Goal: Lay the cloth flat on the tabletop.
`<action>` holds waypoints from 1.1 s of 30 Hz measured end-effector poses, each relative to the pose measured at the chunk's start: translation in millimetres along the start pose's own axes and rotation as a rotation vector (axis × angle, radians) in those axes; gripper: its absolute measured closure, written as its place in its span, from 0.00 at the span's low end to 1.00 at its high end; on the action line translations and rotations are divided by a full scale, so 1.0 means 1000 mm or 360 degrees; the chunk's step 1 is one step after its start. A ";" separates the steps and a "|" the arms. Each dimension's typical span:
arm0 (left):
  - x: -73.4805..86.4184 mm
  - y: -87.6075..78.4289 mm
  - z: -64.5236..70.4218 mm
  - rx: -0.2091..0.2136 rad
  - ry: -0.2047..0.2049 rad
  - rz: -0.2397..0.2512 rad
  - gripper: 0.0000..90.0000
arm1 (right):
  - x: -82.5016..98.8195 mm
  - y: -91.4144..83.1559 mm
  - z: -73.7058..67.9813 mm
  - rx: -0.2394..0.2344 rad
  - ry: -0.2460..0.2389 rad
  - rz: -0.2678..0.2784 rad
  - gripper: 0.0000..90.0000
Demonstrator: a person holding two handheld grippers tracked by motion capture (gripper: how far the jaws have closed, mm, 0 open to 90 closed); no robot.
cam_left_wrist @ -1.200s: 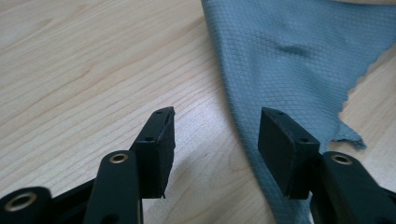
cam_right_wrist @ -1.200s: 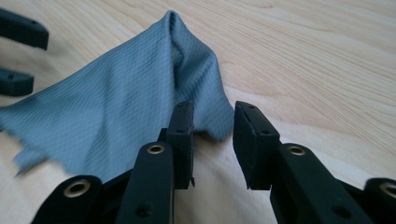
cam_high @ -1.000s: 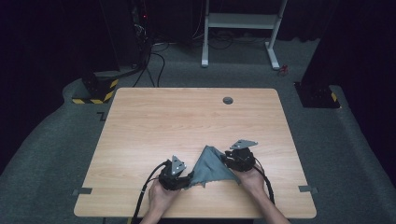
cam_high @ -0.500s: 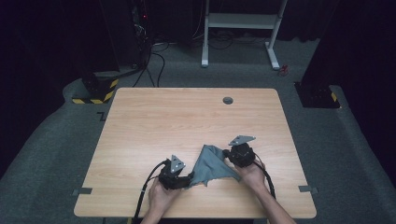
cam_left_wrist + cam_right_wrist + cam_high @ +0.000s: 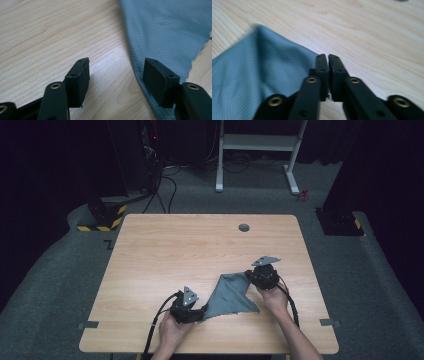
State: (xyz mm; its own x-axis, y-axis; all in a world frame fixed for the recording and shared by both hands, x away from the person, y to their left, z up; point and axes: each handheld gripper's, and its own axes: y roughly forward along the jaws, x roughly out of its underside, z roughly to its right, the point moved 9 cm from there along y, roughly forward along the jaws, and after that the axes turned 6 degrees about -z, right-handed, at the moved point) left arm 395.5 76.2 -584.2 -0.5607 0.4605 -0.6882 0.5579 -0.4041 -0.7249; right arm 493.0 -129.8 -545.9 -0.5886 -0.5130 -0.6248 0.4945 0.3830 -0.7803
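Note:
A grey-blue cloth [image 5: 229, 296] lies on the wooden table [image 5: 175, 250] between my two grippers. My right gripper [image 5: 249, 277] is shut on the cloth's far right corner and holds it a little off the table. In the right gripper view the cloth [image 5: 262, 75] runs in between the nearly touching jaws of the right gripper [image 5: 328, 62], which closed and have just eased slightly. My left gripper [image 5: 202, 313] sits at the cloth's near left corner. Its jaws have just been opening. In the left gripper view the left gripper [image 5: 116, 75] stands open, one jaw over the cloth [image 5: 170, 30] edge, bare wood between.
A round cable hole [image 5: 244, 227] sits near the table's far edge. Cables trail from both grippers toward the near edge. A white desk frame [image 5: 260, 142] and dark equipment stand on the floor beyond the table.
My right gripper has moved a little away from the person with the cloth corner, drawing the cloth's top edge out. The left gripper has stayed put.

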 end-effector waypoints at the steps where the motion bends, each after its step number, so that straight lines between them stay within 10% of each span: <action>1: 0.000 0.000 0.000 -0.0001 0.0003 0.0001 0.43 | 0.001 0.001 -0.001 -0.0010 -0.0001 -0.0002 0.89; 8: 0.000 0.000 0.000 0.0011 -0.0013 0.0000 0.43 | 0.008 -0.001 -0.036 -0.0092 -0.0133 0.0017 0.78; 18: 0.000 0.000 0.000 0.0012 -0.0018 -0.0001 0.43 | 0.029 0.008 -0.048 -0.0249 -0.0157 -0.0145 1.00; 25: 0.000 0.000 0.001 0.0007 -0.0019 -0.0003 0.43 | 0.032 -0.016 -0.047 -0.0152 -0.0243 -0.0055 1.00; 33: 0.000 0.000 0.000 0.0003 -0.0023 0.0000 0.43 | 0.072 -0.052 -0.024 -0.0043 -0.0141 -0.0041 1.00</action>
State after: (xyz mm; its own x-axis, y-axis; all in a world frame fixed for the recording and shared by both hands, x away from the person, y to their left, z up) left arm 395.1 76.0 -584.5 -0.5697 0.4491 -0.6883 0.5565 -0.4055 -0.7251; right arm 409.8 -168.3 -551.3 -0.5413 -0.5886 -0.6004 0.4618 0.3886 -0.7973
